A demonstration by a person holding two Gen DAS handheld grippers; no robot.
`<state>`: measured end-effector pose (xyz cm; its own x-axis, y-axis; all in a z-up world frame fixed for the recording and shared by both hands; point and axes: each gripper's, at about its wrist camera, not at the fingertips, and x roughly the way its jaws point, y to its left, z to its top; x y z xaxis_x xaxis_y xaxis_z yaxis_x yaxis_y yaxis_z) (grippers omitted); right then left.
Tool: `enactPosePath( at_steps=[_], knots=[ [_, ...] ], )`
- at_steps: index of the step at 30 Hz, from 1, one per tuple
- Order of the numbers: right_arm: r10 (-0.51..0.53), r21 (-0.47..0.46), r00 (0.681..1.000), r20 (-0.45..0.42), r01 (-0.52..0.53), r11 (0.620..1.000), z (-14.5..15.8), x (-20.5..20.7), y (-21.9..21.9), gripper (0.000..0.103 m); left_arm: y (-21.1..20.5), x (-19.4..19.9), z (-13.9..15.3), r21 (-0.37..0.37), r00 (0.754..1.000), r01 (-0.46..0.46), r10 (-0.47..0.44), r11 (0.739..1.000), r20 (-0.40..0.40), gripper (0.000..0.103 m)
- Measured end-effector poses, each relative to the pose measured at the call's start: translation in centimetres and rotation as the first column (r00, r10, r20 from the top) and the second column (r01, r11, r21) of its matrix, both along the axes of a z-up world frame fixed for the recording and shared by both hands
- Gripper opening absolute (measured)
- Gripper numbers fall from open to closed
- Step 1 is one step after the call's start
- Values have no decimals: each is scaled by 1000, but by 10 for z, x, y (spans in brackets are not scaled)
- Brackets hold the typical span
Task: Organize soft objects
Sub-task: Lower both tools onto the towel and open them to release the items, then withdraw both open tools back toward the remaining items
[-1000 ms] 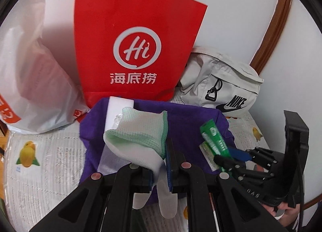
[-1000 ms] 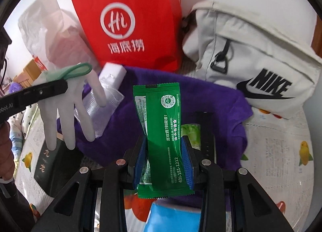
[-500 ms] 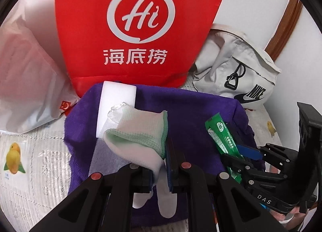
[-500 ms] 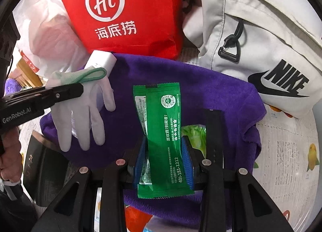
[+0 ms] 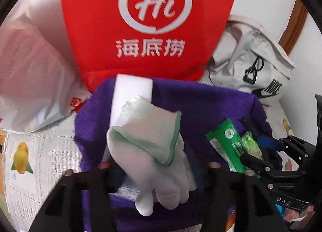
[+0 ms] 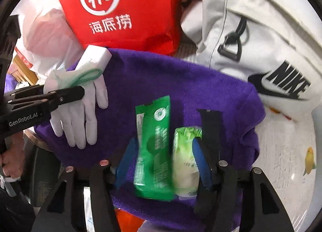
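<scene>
A white glove with a green cuff (image 5: 153,147) hangs between the spread fingers of my left gripper (image 5: 159,169), just over the purple towel (image 5: 201,107); it also shows in the right wrist view (image 6: 80,109). My right gripper (image 6: 161,155) is open. A dark green sachet (image 6: 155,151) lies between its blue pads on the towel (image 6: 171,83), beside a pale green packet (image 6: 187,159). The sachet also shows in the left wrist view (image 5: 227,145).
A red paper bag (image 5: 149,24) stands behind the towel. A white plastic bag (image 5: 30,75) is at the left, a grey Nike bag (image 6: 261,46) at the right. A white box (image 5: 130,91) lies on the towel's far left.
Both grippers moved forward over the towel and opened. The right let go of the green sachet, which now lies on the towel; the glove hangs loose between the left fingers.
</scene>
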<state>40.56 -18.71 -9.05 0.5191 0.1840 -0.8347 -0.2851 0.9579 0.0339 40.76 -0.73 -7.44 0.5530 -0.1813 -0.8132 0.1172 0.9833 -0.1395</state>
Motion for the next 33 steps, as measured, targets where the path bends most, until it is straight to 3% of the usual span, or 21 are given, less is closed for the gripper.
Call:
enactPosePath(
  at_steps=[7,16,24,29,33],
  knots=[
    [-5,32,1000,31,4,999,20,-18,-6,59,8,-18,22,11,999,-22,22,1000,26,58],
    [-30,68,996,84,24,997,47,-77,-17,59,19,-78,58,-7,989,-44,45,999,137,58],
    [-35,105,993,116,23,994,54,-138,-12,59,15,-141,69,6,992,-32,31,999,123,58],
    [-40,116,990,137,24,993,60,-185,-15,59,25,-184,67,-54,996,-41,46,998,80,58],
    [-43,123,988,146,25,992,59,-212,-18,59,27,-214,61,-49,996,-56,60,997,66,58]
  ],
)
